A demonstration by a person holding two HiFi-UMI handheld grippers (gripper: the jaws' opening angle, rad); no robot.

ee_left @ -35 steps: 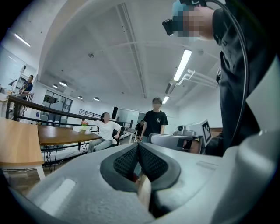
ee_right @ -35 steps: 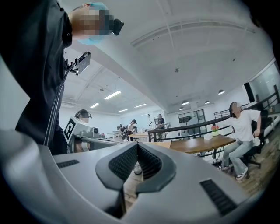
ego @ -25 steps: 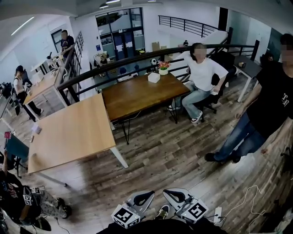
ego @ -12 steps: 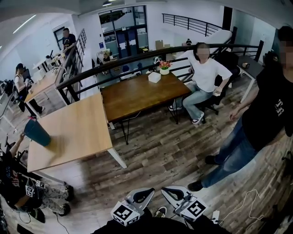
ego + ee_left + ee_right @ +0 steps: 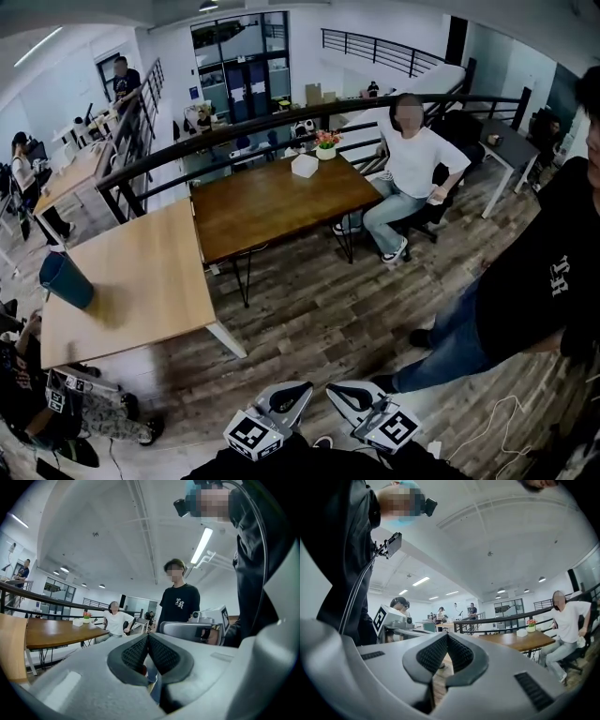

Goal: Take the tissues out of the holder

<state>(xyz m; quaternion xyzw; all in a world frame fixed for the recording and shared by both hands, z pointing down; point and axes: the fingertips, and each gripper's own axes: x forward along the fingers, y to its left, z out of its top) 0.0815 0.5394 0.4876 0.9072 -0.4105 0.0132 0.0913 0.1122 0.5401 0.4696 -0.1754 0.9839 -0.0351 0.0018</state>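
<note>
Both tools are seen low in the head view, the left gripper [image 5: 296, 390] and the right gripper [image 5: 343, 392] side by side above the wooden floor [image 5: 319, 309]. Each pair of jaws is pressed fully together, and nothing is gripped between them; this is confirmed in each gripper view.

A small white box [image 5: 304, 166], judged to be the holder, is set near the far edge of the dark table [image 5: 272, 202], just beside a flower pot [image 5: 325, 142]. It is well apart from both grippers, with open floor between.

The task is judged not to have been started: the box has not been reached, and no tissues are held. The whole approach, the grasp and the pulling out are left to be done.

Much is hard to make out. The box is too small for any tissues at its top to be told. A person in a dark shirt [image 5: 534, 291] is cut off at the right edge of the head view. The lower part of each gripper view is filled by the gripper's own body.
</note>
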